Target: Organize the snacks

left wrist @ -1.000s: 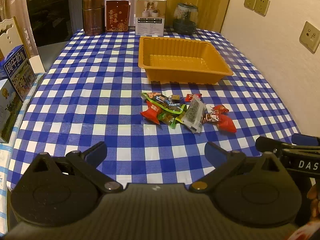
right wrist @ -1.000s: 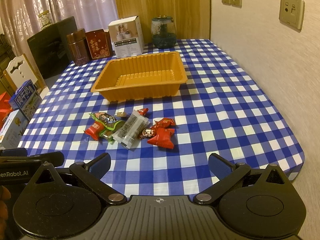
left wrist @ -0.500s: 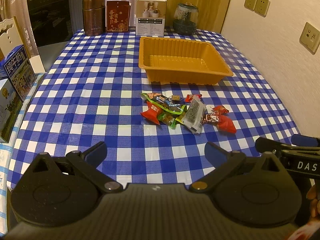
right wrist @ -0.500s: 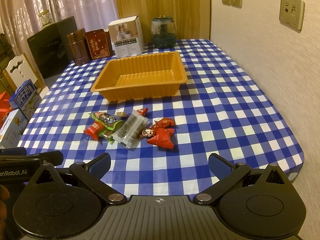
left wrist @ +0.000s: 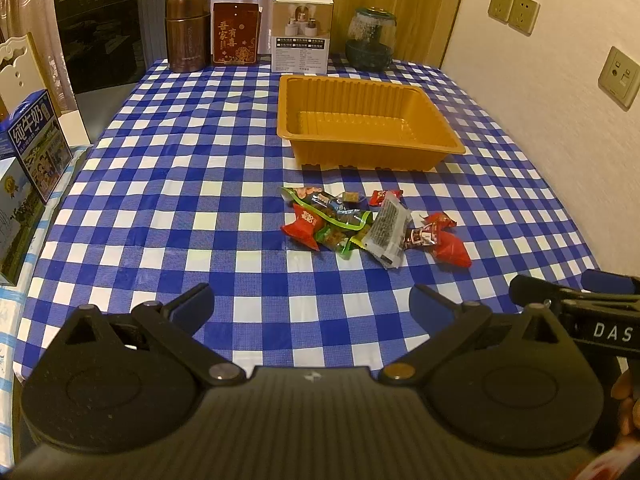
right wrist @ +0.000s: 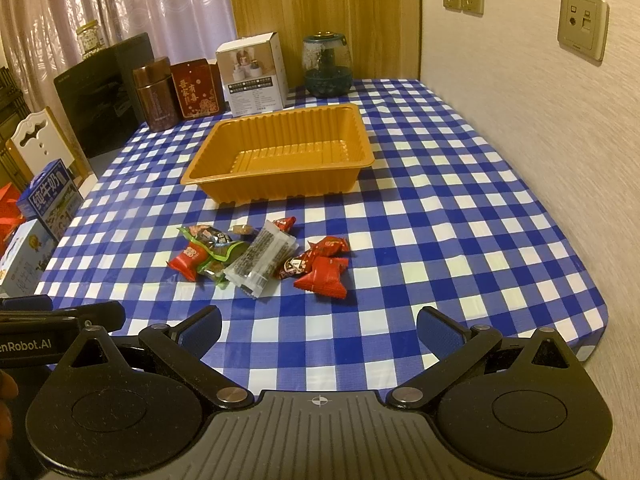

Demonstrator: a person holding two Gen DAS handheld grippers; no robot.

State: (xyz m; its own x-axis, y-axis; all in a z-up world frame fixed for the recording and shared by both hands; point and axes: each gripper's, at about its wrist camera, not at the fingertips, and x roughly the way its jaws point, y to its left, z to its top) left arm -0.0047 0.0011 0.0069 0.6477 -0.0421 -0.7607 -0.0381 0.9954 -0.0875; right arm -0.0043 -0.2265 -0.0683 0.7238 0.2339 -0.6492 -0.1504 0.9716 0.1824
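Left claw: my left claw (left wrist: 310, 306) hangs low over the near edge of the surface, spread wide, with nothing between its blue pads.
Right claw: my right claw (right wrist: 318, 330) is just as wide and just as empty, level with the left one; each claw shows at the edge of the other's view.
Snacks: the snack pile (left wrist: 374, 226) lies on the checked cloth at 12 o'clock from the left claw and near 11 o'clock from the right claw (right wrist: 262, 254), apart from both.
In the pile: a clear packet with dark contents (right wrist: 262, 258) sits in the middle, red wrapped candies (right wrist: 324, 274) to its 3 o'clock side, a green-edged packet (right wrist: 218, 254) and another red candy (right wrist: 188, 258) to its 9 o'clock side.
Tray: the orange tray (right wrist: 280, 162) stands just beyond the pile, towards 12 o'clock, holding nothing.
Surface: blue and white checked surface (right wrist: 440, 216).
Far edge: a brown canister (left wrist: 188, 32), a red tin (left wrist: 235, 34), a white box (left wrist: 302, 32) and a glass jar (left wrist: 370, 40) line the back.
9 o'clock: milk cartons (left wrist: 34, 144) stand off the surface's side.
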